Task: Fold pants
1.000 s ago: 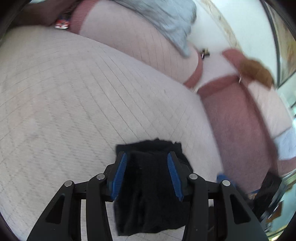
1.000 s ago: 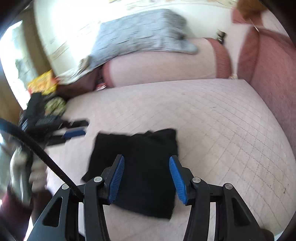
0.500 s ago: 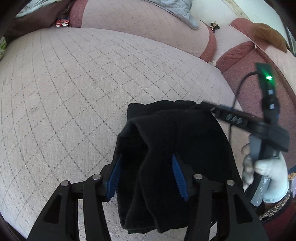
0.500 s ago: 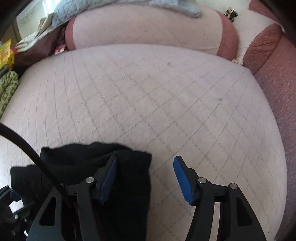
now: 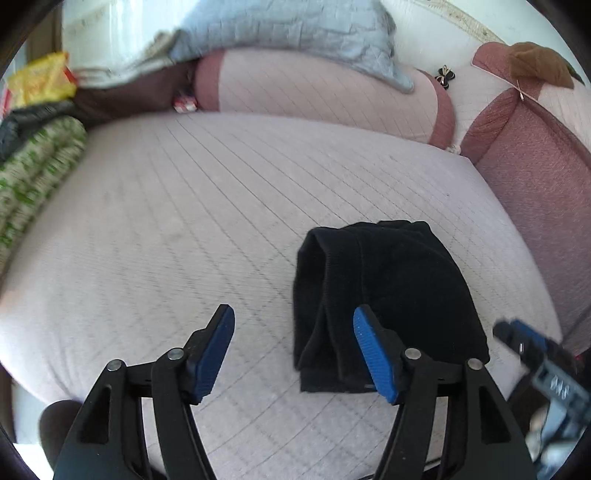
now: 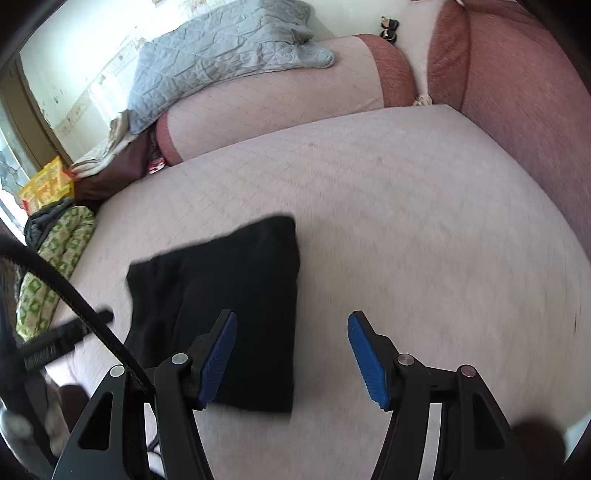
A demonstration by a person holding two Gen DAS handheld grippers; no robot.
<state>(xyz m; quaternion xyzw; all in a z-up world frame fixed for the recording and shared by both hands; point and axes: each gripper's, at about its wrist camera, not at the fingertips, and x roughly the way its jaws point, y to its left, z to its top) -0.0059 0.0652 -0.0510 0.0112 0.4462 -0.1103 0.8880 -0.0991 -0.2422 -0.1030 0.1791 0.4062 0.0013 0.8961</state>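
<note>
Since half a second ago, the pants are released by the left gripper; both grippers' fingers are spread wide, empty. Soft, light, floppy cloth: best gripped at the thick folded edge, lower centre.

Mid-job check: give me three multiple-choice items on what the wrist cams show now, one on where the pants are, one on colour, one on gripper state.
1. Where do the pants lie?
A. on the quilted cushion
B. on the grey blanket
C. held in the air

2. What colour are the gripper pads?
A. red
B. blue
C. green

3. How is the left gripper?
A. shut on the pants
B. shut on nothing
C. open

Answers:
1 A, the folded bundle rests flat on the cushion.
2 B, blue ribbed pads show in both views.
3 C, its fingers stand apart with cushion visible between; the right gripper is open too.
</note>
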